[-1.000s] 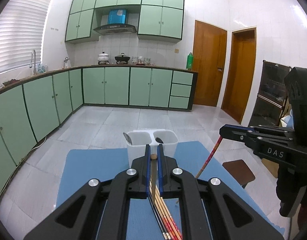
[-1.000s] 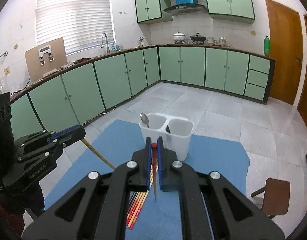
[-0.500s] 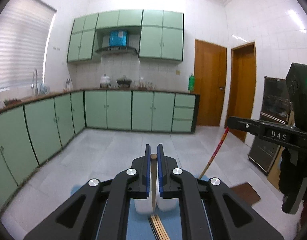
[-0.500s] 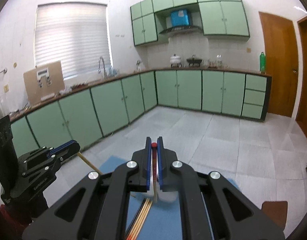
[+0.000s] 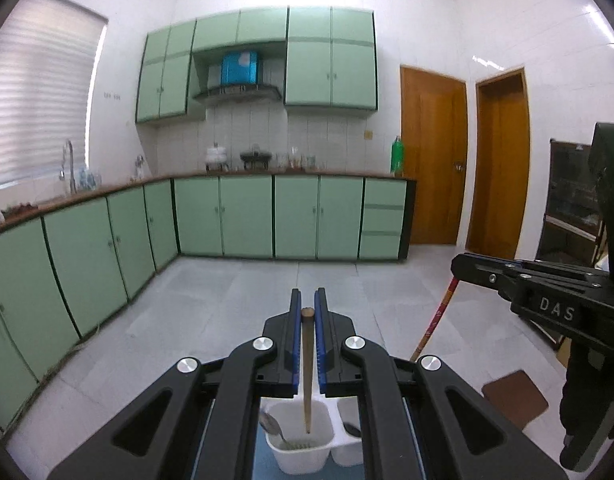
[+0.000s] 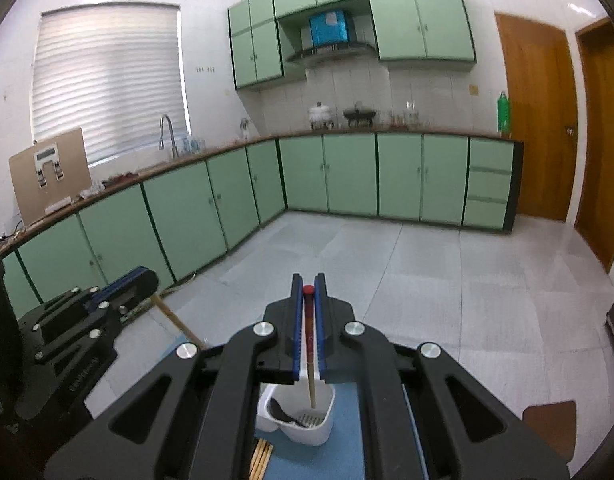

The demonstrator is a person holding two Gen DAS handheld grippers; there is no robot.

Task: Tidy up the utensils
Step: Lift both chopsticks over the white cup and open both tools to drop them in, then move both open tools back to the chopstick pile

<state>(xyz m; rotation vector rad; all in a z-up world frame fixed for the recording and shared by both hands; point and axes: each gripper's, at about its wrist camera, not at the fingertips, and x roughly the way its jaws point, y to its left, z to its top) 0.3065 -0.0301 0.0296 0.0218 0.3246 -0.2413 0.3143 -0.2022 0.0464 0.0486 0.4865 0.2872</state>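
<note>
The left wrist view shows both compartments of the white utensil holder [image 5: 303, 454] at 6 o'clock, a spoon [image 5: 272, 428] leaning in the left one and a dark utensil [image 5: 351, 429] in the right one. The right wrist view shows only one compartment of the holder [image 6: 297, 420], with a dark utensil lying inside, plus a bundle of chopsticks [image 6: 261, 458] on the blue mat [image 6: 347, 432] at 7 o'clock, which the left view hides.

The left gripper [image 5: 307, 320] is clamped on a brown wooden chopstick [image 5: 307, 372]; its top end sits between the fingertips and its tip hangs over the holder's left compartment. The right gripper [image 6: 307, 296] is clamped on a red-topped chopstick [image 6: 309, 344], held the same way, its pale tip above the compartment opening. Each view catches the other gripper side-on: the right one at 3 o'clock, the left one at 9 o'clock, each with its chopstick slanting down.
</note>
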